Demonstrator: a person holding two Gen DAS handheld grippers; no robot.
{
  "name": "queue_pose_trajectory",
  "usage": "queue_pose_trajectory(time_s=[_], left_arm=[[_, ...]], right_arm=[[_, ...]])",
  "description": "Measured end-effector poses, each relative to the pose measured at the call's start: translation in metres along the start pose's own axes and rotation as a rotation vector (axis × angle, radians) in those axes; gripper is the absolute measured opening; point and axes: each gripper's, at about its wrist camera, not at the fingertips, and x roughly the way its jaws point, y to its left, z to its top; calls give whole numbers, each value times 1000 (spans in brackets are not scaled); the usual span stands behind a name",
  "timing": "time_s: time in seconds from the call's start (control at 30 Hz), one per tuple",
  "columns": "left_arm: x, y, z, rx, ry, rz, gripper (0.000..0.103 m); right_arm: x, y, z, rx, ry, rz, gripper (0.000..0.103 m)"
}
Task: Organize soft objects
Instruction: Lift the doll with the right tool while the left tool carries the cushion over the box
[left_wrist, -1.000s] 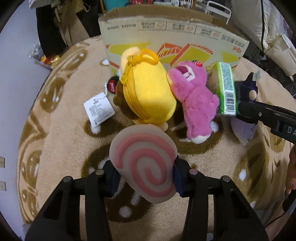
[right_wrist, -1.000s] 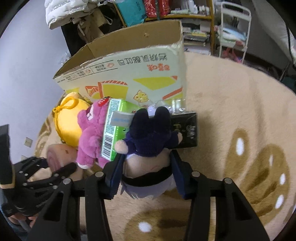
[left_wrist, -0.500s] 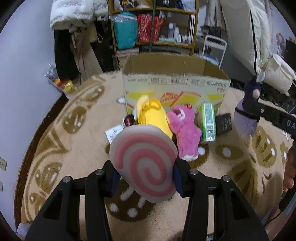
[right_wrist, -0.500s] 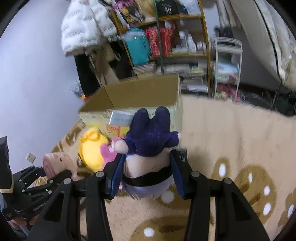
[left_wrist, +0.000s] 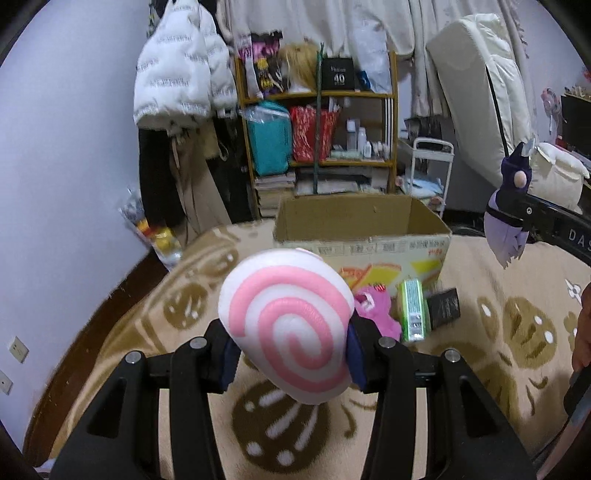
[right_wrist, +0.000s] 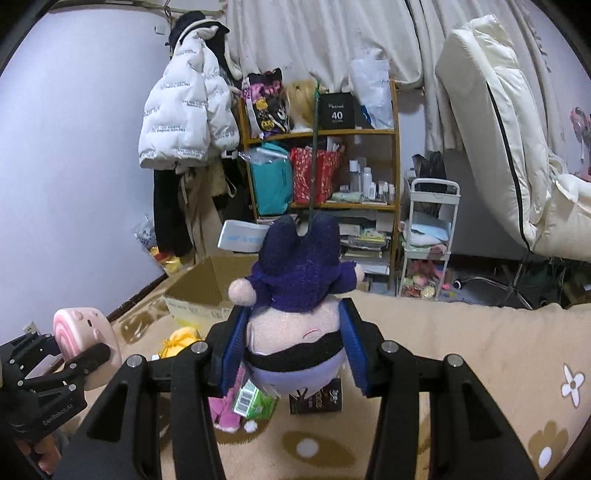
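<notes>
My left gripper is shut on a pink-and-white swirl roll plush and holds it high above the rug; the plush also shows in the right wrist view. My right gripper is shut on a purple-hooded doll plush, which also shows in the left wrist view at the right. An open cardboard box stands on the rug ahead. A pink bear plush lies in front of the box. A yellow plush lies beside it.
A green carton and a black box lie on the beige patterned rug by the cardboard box. A cluttered wooden shelf, a hanging white jacket and a white cart stand behind.
Both grippers have risen well above the rug with their plushes still held. The view now takes in the whole box and the room behind it.
</notes>
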Motion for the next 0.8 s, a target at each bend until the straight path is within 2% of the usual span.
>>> queue_pose_trajectory(time_s=[0.17,0.37,0.6,0.8], left_arm=[[3,3,14,-5,-29,26,46],[10,10,42,-62,-32,2,46],[23,16,81,-38,-77,21,46],[41,17,104,-26,-135,9,46]], right_arm=[[8,3,15,-30,-35,12,51],[21,9,37,-78,-58,37,51],[40,15,63,-100,-90,67,52],[66,10,74,-62,-55,114,52]])
